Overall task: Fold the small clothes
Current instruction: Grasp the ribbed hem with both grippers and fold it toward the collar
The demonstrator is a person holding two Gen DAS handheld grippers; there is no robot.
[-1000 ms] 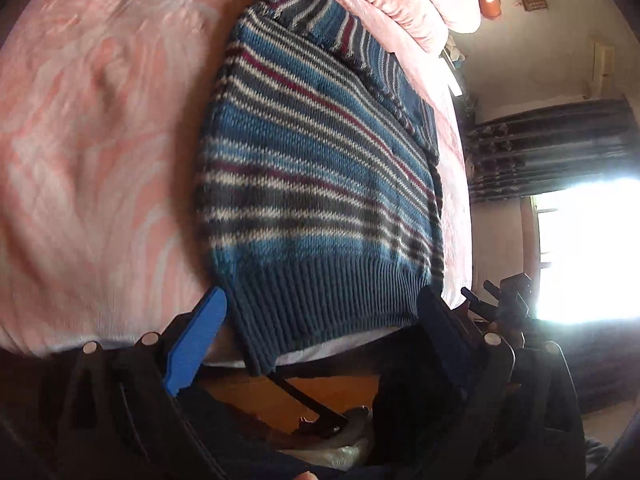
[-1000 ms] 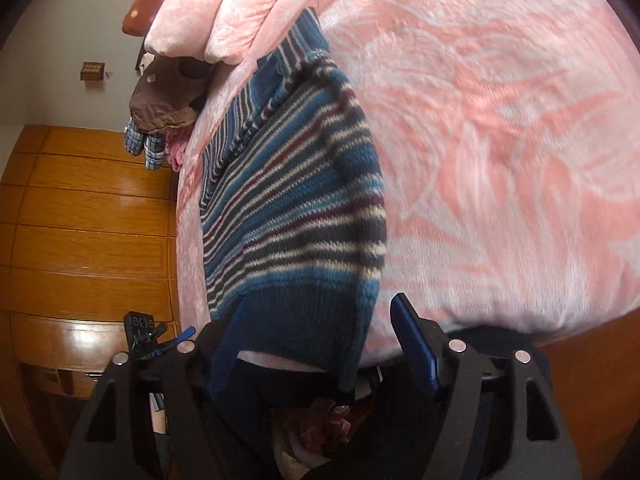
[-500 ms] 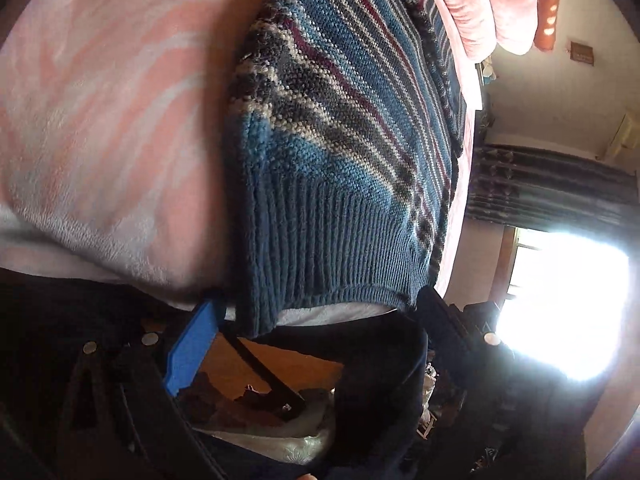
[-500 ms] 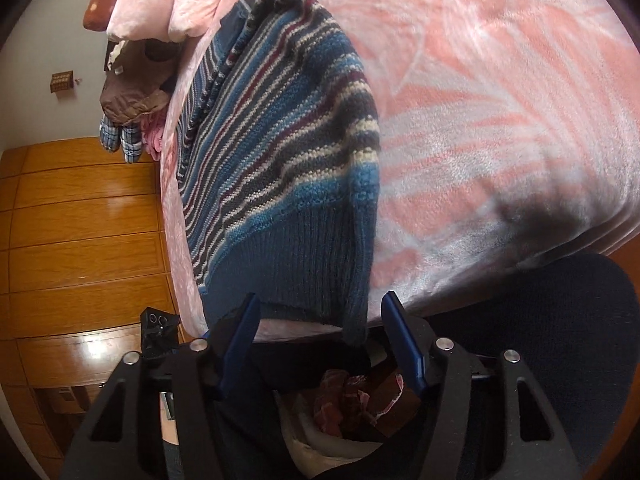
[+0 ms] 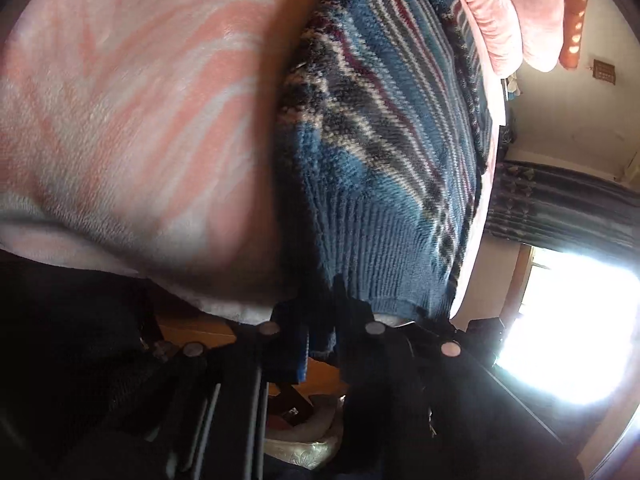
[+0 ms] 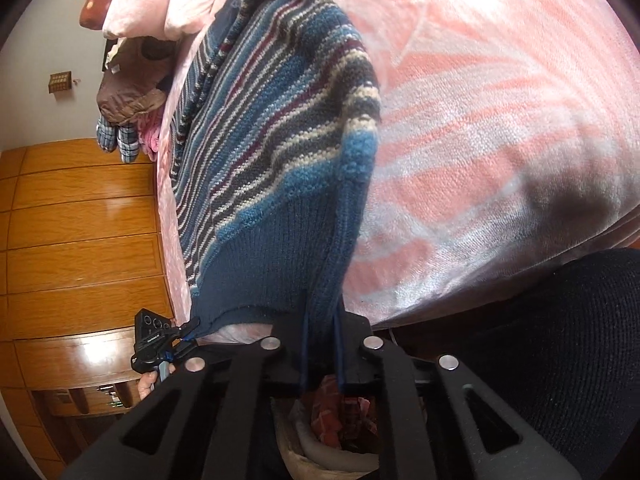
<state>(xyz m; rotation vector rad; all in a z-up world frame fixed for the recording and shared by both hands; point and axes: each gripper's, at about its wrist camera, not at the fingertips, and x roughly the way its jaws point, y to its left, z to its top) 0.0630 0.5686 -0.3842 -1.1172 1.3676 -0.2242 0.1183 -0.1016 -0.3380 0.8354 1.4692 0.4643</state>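
Note:
A blue knit sweater with white, grey and maroon stripes lies flat on a pink bedspread, its ribbed hem hanging over the near bed edge. My left gripper is shut on the hem's left corner. In the right wrist view the same sweater runs up the bed, and my right gripper is shut on the hem's right corner, which folds between the fingers. The left gripper also shows there, pinching the far hem corner.
Pink pillows and a heap of clothes sit at the head of the bed. A wooden wardrobe stands beside it. A bright window and dark curtain are opposite. A person's dark-clothed leg is close.
Both grippers moved in to the bed edge and went from open to shut, each on a corner of the sweater's hem. The hem is now slightly lifted and bunched.

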